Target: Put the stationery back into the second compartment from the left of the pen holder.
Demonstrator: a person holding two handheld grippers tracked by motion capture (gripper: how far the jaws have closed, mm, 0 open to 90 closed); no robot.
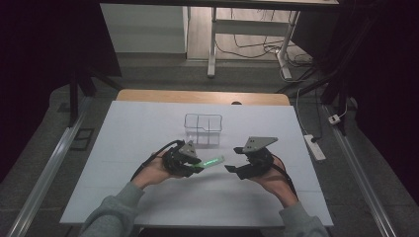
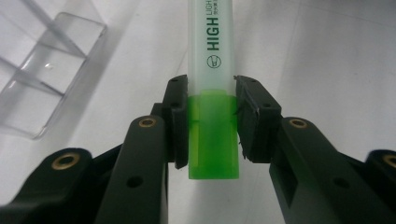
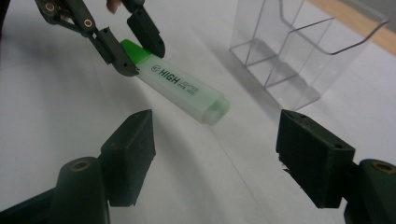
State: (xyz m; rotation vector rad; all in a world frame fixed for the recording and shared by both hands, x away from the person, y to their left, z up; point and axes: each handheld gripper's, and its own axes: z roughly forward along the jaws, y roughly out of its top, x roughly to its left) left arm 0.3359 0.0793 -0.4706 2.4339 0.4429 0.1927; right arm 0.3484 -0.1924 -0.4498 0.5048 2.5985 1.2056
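Note:
A green highlighter with a frosted barrel is held level above the white table, its green tail end clamped in my left gripper. In the left gripper view both pads press the green end of the highlighter. My right gripper stands open just right of the highlighter's capped tip, apart from it. In the right gripper view the highlighter points toward the wide gap of my right gripper, with my left gripper on its far end. A clear plastic organiser with compartments stands behind both grippers.
The white table top has bare room to the left and right of the hands. The clear organiser sits near the far wooden edge. A power strip lies on the floor at the right.

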